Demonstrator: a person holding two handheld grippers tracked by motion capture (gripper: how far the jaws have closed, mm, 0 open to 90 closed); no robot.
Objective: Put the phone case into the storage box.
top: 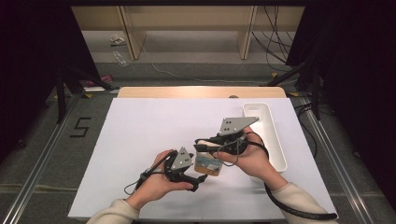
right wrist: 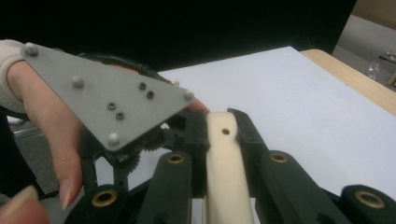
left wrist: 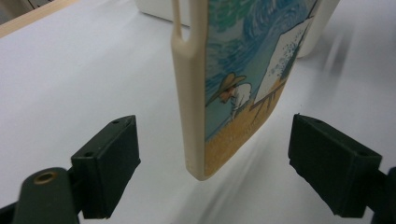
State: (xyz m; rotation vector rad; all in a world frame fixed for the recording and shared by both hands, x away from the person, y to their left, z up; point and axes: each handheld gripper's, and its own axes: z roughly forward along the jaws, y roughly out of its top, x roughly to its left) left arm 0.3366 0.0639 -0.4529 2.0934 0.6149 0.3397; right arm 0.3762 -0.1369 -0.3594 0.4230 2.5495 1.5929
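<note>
A flat cream-coloured plastic phone case with a painted scene on its back is held just above the white sheet that covers the table, near the table's near edge and between the two hands. It is clamped by the right gripper, whose black jaws are closed tight on the case's cream edge; in the right gripper view the edge is seen pinched between both pads, with a small hole in it near the jaw tips. The left gripper is placed just below and beside the case, and its jaws are spread wide: in the left gripper view the case hangs edge-on between the two black pads, and a clear gap is left on each side, so that it is touched by neither. A painter in a straw hat at an easel is shown on its printed face. A long white plastic tray is set just beyond the right hand, at the sheet's right side.
</note>
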